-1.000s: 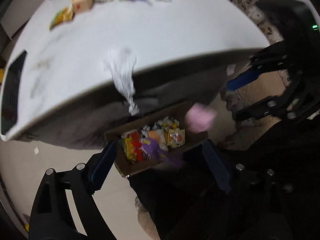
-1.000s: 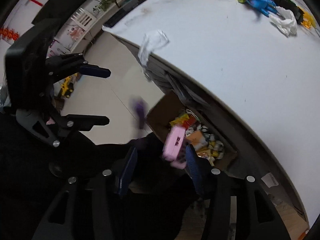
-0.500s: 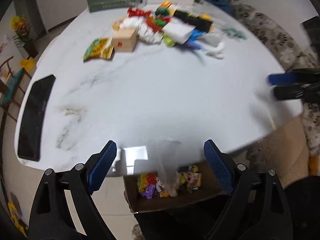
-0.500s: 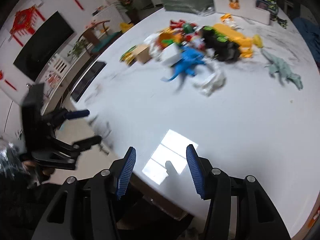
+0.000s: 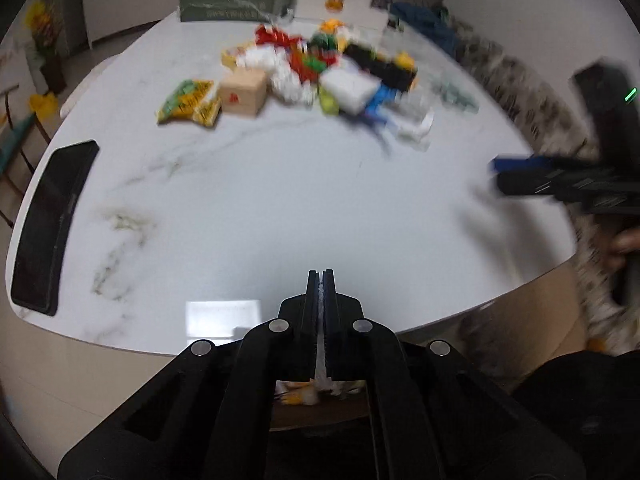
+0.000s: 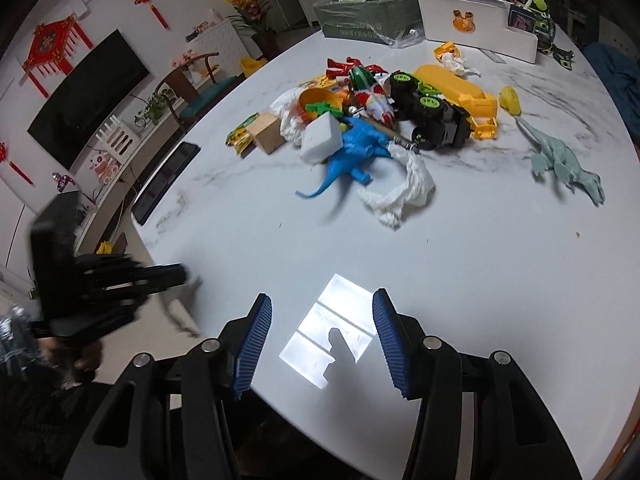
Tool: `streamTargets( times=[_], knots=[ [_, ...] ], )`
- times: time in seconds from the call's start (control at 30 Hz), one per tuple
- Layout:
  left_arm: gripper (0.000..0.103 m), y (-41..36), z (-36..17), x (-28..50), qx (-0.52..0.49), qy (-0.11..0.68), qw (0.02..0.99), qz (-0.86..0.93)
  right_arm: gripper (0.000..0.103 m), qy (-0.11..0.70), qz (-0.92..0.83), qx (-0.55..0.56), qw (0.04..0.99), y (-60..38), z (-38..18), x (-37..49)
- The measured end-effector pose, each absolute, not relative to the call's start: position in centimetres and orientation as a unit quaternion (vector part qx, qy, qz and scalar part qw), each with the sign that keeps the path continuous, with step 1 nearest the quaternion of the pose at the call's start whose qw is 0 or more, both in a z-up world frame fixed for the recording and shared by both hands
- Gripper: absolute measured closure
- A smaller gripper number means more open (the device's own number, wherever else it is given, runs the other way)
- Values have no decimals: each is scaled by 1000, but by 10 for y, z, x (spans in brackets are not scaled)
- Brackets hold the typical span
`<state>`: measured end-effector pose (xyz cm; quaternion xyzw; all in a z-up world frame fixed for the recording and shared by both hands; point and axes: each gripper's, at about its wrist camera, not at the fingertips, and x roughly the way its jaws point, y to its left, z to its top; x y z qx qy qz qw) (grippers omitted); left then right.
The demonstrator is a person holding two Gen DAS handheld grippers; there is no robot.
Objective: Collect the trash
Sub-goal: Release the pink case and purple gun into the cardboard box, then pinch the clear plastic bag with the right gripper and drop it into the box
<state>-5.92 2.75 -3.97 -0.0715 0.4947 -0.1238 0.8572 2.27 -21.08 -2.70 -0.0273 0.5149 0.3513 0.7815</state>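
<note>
Two grippers over the white marble counter (image 6: pixel 460 248): the left gripper (image 5: pixel 321 276) has its fingers pressed together with a thin white sliver between the pads, the right gripper (image 6: pixel 322 308) holds its blue-padded fingers apart on nothing. Trash on the counter: one crumpled white tissue (image 6: pixel 404 190) beside the one blue toy dinosaur (image 6: pixel 354 152), one green-yellow snack wrapper (image 5: pixel 190 102) touching a wooden cube (image 5: pixel 244 92). Only the right view shows the one grey dinosaur (image 6: pixel 562 162) sharply; only the left shows the cardboard box (image 5: pixel 320 412) of wrappers below the edge.
</note>
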Motion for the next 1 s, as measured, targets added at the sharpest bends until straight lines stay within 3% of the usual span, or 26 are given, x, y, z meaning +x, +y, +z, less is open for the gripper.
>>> streamTargets(
  times=[0.23, 0.33, 0.4, 0.47, 0.77, 0.87, 1.0],
  knots=[
    [101, 51, 19, -52, -121, 438, 884, -109, 51, 496, 308, -47, 810, -202, -29, 79],
    [101, 52, 36, -48, -127, 420, 893, -102, 47, 507, 286, -61, 811, -192, -38, 107],
    [101, 53, 38, -49, -126, 418, 894, -102, 50, 535, 283, -72, 792, -179, -52, 126],
    [101, 55, 37, -48, -130, 423, 891, -103, 100, 568, 278, -89, 770, -174, -65, 134],
    [101, 55, 56, -74, -150, 427, 876, -167, 100, 521, 428, -31, 738, -207, 32, 11],
    [101, 34, 53, -94, -64, 452, 871, -182, 100, 532, 460, -69, 707, -196, 24, -40],
    [101, 7, -5, -123, 35, 530, 824, -199, 100, 566, 450, -131, 678, -173, -30, -89]
  ],
)
